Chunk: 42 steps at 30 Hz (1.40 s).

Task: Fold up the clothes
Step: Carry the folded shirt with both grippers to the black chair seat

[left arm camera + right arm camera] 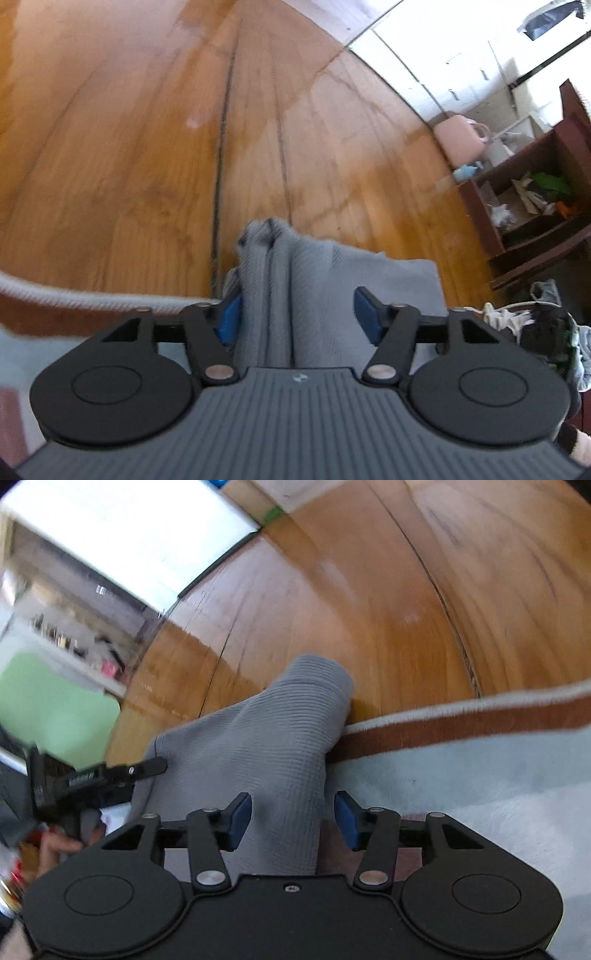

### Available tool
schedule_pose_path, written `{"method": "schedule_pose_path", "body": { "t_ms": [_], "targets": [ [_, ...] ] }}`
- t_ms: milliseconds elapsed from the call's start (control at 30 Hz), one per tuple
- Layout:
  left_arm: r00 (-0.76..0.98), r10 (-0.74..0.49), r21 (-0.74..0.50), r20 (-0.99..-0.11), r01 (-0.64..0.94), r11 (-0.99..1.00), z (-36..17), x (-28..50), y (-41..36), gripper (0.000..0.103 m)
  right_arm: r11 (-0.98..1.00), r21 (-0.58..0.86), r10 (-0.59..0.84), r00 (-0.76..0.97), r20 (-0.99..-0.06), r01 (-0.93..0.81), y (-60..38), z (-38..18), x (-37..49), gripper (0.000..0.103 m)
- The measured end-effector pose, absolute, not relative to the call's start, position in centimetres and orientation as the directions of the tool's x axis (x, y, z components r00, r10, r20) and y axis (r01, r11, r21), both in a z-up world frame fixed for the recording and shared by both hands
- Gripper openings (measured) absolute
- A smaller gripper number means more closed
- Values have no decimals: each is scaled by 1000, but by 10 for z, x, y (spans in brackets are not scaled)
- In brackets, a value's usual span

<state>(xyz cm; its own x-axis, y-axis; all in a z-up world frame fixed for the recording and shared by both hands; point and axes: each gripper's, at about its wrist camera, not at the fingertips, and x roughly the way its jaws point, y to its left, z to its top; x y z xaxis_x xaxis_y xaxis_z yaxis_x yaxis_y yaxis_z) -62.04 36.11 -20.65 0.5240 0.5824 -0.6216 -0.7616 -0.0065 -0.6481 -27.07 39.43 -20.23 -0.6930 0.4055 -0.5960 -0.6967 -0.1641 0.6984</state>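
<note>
Watching both claws parted: my left gripper (pixel 297 314) and right gripper (pixel 291 819) straddle the grey ribbed knit garment (pixel 258 738) without pinching it (pale fleecy blanket (pixel 461 775) beneath). Closing now risks bunching extra layers, spoiling the fold.

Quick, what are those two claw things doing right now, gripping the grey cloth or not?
Left gripper: open, grey garment bunched between its pads, not pinched.
Right gripper: open, the garment lying between its pads, not gripped.
</note>
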Motion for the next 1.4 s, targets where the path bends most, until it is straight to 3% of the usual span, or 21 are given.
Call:
{"method": "schedule_pose_path", "body": {
  "t_ms": [33, 100, 133, 167, 200, 233, 267, 467, 667, 833, 1133, 1333, 1400],
  "targets": [
    [532, 577, -640, -619, -768, 21, -208, -617, 367, 70, -149, 728, 416, -711, -567, -669, 398, -207, -272, 62],
    [538, 568, -618, -623, -783, 64, -207, -607, 378, 87, -115, 770, 429, -731, -531, -627, 408, -213, -279, 62],
    [535, 565, -604, -627, -793, 80, -206, -601, 383, 88, -101, 786, 431, -739, -518, -610, 412, -215, -284, 62],
    [533, 563, -590, -632, -801, 96, -205, -595, 388, 85, -99, 794, 432, -744, -509, -600, 414, -215, -290, 52],
    [529, 560, -576, -637, -810, 110, -203, -590, 393, 72, -116, 786, 433, -743, -510, -607, 412, -212, -297, 33],
    [513, 567, -558, -644, -822, 111, -202, -589, 393, 58, -148, 755, 436, -727, -530, -639, 410, -206, -306, 21],
    [497, 573, -540, -651, -834, 110, -201, -588, 394, 30, -192, 707, 455, -701, -550, -680, 407, -198, -314, 19],
    [494, 638, -532, -591, -833, 152, -175, -580, 374, 20, -333, 546, 568, -626, -535, -769, 371, -131, -321, 17],
    [500, 756, -484, -422, -829, 279, -113, -528, 331, 19, -483, 383, 650, -616, -445, -787, 318, -45, -309, 17],
    [508, 795, -455, -333, -825, 336, -71, -495, 277, 19, -509, 275, 715, -579, -392, -815, 260, 1, -288, 17],
    [524, 787, -484, -327, -808, 337, -45, -446, 199, 18, -418, 202, 770, -463, -439, -886, 178, 41, -243, 17],
    [501, 830, -358, -247, -843, 402, -2, -413, 143, 18, -356, 186, 812, -402, -423, -916, 134, 76, -213, 17],
    [500, 823, -313, -269, -854, 416, 16, -398, 137, 18, -340, 187, 816, -388, -429, -922, 120, 88, -203, 17]
  ]
}}
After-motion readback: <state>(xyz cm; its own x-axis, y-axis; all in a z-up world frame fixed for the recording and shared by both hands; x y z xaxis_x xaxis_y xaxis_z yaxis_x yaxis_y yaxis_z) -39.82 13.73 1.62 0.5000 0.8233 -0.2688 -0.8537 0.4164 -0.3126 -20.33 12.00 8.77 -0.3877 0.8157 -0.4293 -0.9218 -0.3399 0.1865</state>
